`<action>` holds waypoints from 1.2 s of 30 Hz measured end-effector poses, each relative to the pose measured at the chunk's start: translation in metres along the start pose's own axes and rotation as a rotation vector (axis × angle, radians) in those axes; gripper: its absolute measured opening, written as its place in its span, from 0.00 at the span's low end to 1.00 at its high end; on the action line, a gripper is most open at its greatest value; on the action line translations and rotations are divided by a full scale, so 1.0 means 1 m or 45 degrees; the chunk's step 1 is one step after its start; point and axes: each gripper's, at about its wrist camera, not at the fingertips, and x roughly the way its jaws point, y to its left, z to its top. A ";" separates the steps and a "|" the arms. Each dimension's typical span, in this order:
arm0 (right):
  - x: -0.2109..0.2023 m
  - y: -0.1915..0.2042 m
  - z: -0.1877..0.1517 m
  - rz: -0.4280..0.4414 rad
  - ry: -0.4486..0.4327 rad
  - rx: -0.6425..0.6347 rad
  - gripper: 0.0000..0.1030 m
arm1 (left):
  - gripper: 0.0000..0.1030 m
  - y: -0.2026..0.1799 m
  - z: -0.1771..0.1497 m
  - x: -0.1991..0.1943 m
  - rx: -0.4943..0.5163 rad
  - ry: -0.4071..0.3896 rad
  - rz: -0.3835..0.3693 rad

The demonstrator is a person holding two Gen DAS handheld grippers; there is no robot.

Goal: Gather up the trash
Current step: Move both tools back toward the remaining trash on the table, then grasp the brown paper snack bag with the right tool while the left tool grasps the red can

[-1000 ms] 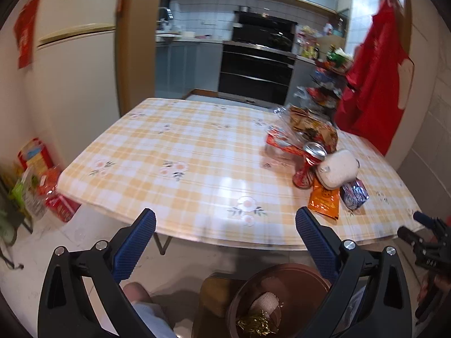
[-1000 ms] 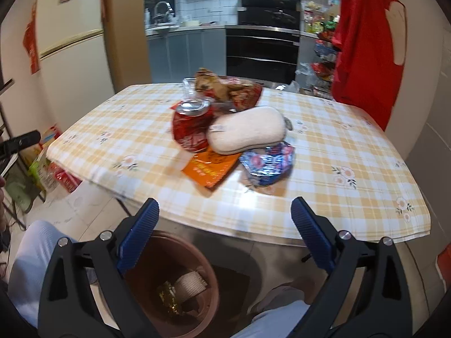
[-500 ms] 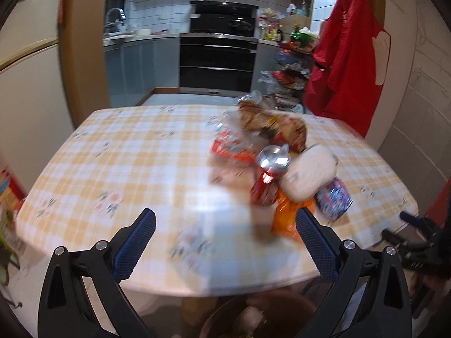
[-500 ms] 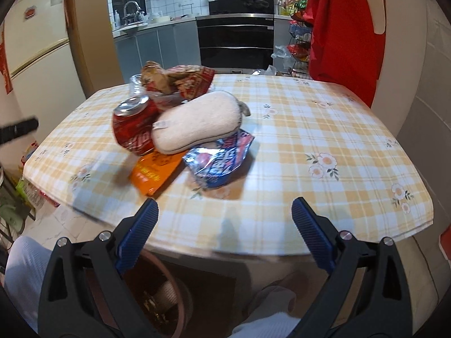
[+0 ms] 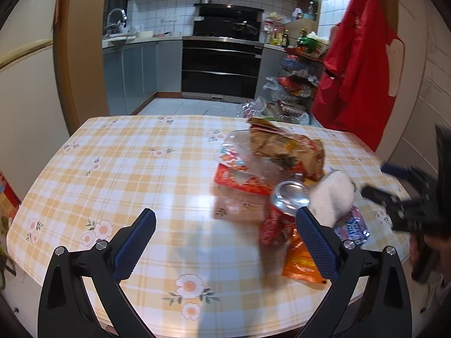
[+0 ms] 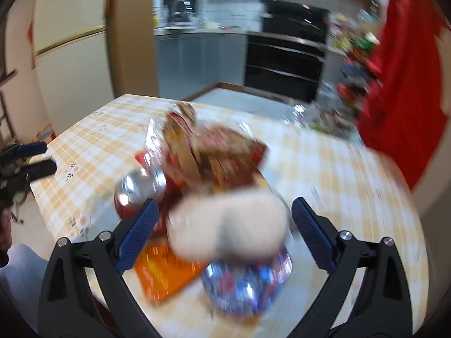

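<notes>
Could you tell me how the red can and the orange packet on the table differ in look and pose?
The red can is a cylinder with a silver top, leaning over, while the orange packet lies flat and thin on the table. The can sits further in; the packet lies nearer the table's edge. Both belong to one pile of trash, and neither is gripped.

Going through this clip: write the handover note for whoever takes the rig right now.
Left tongs: open, empty, over the table.
Right tongs: open, empty, framing the white pouch in the blurred view.
Trash pile on the table's right side: red can, orange wrapper, blue wrapper, crumpled bags.
Done: nothing lifted from the pile.
Left: grasp each piece and bin it; no bin in view.
</notes>
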 end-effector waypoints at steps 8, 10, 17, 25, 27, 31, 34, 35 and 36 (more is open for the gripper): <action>0.073 0.023 0.059 0.127 0.034 -0.075 0.80 | 0.94 0.039 0.001 0.004 -0.070 -0.023 0.049; 0.086 0.030 0.063 0.133 0.053 -0.105 0.80 | 0.94 0.046 -0.002 0.005 -0.082 -0.022 0.056; 0.107 0.038 0.066 0.086 0.122 -0.195 0.43 | 0.91 0.051 -0.014 0.013 -0.092 0.015 0.026; 0.075 0.021 0.064 0.075 0.064 -0.157 0.32 | 0.89 0.038 -0.017 0.017 -0.054 0.013 -0.026; 0.066 0.015 0.063 0.078 0.042 -0.125 0.32 | 0.89 0.033 -0.016 0.017 -0.041 0.013 -0.039; 0.036 0.001 0.059 0.081 -0.046 -0.055 0.32 | 0.88 0.021 -0.017 0.018 -0.008 0.013 -0.084; 0.015 -0.009 0.058 0.053 -0.121 -0.030 0.32 | 0.88 0.006 -0.019 0.021 0.042 0.025 -0.122; 0.010 -0.012 0.058 0.040 -0.144 -0.026 0.32 | 0.88 -0.001 -0.020 0.024 0.066 0.032 -0.138; 0.005 -0.016 0.057 0.029 -0.164 -0.018 0.31 | 0.87 -0.008 -0.021 0.026 0.089 0.039 -0.152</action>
